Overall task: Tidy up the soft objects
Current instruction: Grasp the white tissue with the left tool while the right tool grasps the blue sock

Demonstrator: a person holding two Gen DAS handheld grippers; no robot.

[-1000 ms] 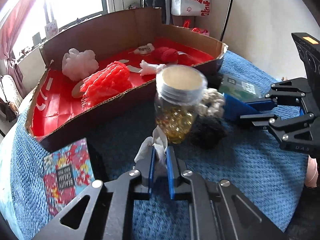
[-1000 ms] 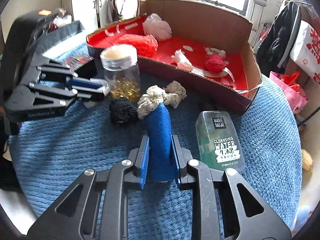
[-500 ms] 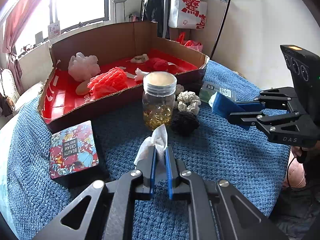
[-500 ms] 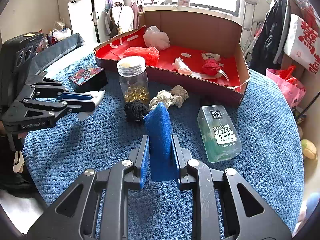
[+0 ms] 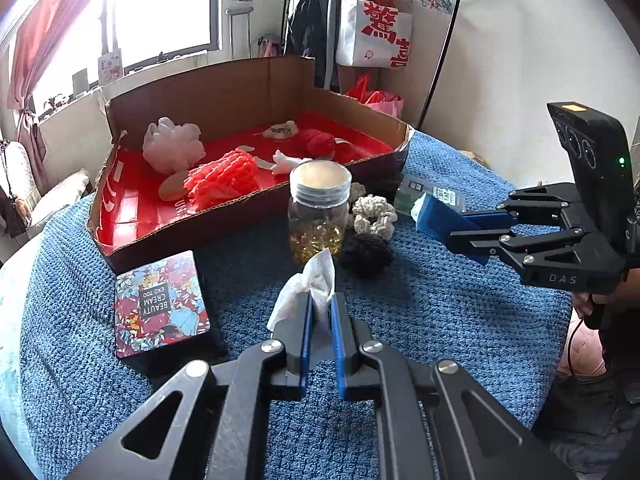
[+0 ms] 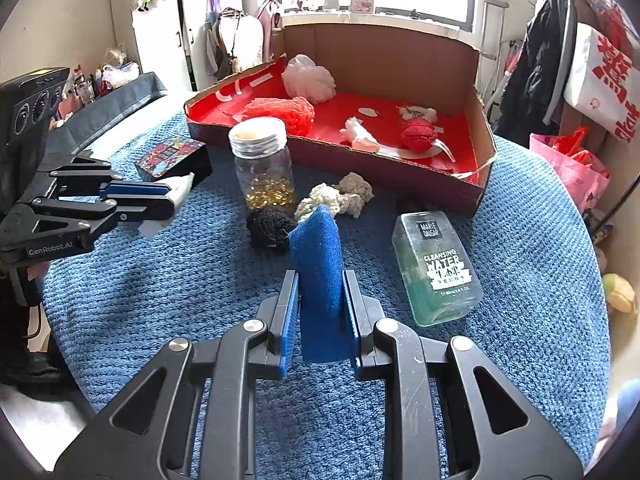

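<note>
Tissue [image 5: 310, 288], white and crumpled, is pinched between the narrowed jaws of the left gripper [image 5: 320, 316] at the lower centre of the left wrist view. It is judged almost weightless and limp, so a hold near its bunched base is advised. A blue sponge cloth [image 6: 320, 264] is clamped upright in the right gripper [image 6: 320, 300] at the centre of the right wrist view; it looks light, compressible and rough enough not to slip, and is best held across its flat faces. Both are carried above the blue mat [image 6: 540, 240], short of the red-lined cardboard box [image 6: 484, 148] in the upper half of each frame. Compared with a second ago, both grippers have been drawn back and raised: the glass jar [image 5: 318, 216] and the scrunchies [image 5: 374, 216] are seen farther off.
</note>
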